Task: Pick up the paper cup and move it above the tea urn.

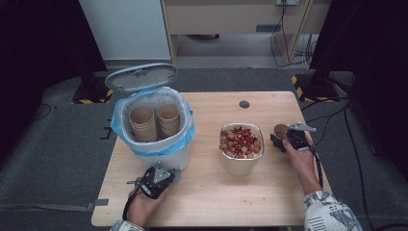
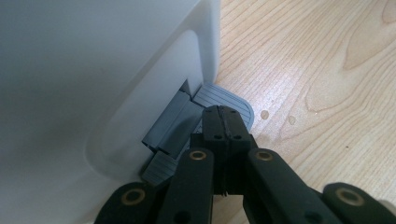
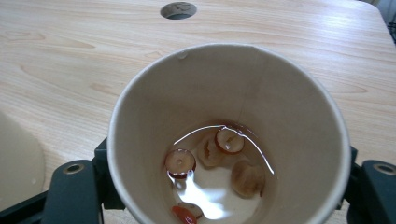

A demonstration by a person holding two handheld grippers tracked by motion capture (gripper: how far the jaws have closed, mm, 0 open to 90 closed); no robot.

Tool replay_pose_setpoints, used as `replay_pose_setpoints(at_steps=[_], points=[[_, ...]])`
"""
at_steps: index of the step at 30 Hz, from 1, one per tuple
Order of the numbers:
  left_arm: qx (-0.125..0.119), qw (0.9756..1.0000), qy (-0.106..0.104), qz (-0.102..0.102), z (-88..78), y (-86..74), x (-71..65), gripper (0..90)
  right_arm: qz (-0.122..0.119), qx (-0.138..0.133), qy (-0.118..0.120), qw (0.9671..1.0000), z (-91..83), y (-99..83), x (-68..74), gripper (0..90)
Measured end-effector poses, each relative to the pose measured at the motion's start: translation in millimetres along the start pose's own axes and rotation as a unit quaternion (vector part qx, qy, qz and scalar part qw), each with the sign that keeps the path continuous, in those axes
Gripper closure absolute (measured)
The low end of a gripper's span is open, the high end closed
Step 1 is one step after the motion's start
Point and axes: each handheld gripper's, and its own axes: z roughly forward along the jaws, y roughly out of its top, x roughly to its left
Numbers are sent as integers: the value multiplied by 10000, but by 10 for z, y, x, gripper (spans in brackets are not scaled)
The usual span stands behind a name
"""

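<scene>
left gripper [image 1: 159, 177] low at table's near-left, jaws pressed together, right gripper [image 1: 284, 139] at far right, jaws clamped, both forearms entering from below

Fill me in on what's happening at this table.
A person works with a gripper in each hand. The left gripper, jaws shut, presses on the grey pedal of the white bin, whose lid stands open; two stacks of paper cups sit inside. The right gripper is shut on a paper cup holding liquid and a few fruit slices, right of the metal bowl of fruit pieces.
</scene>
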Motion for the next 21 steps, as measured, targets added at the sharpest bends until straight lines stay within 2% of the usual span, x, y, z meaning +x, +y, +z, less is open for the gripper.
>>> replay_pose_setpoints(at_steps=[6, 12, 21], points=[[1, 10000, 0, 0, 0, 0, -1, 900, -168, -104, 135, 9997, -49, 18, 4, 281], [-2, 10000, 2, -3, 0, 0, -2, 900, -443, -323, 328, 9980, -182, 145, 26, 294], [-14, 10000, 1, -3, 0, -3, 0, 900, -722, -382, 470, 9956, -320, 324, 81, 295]])
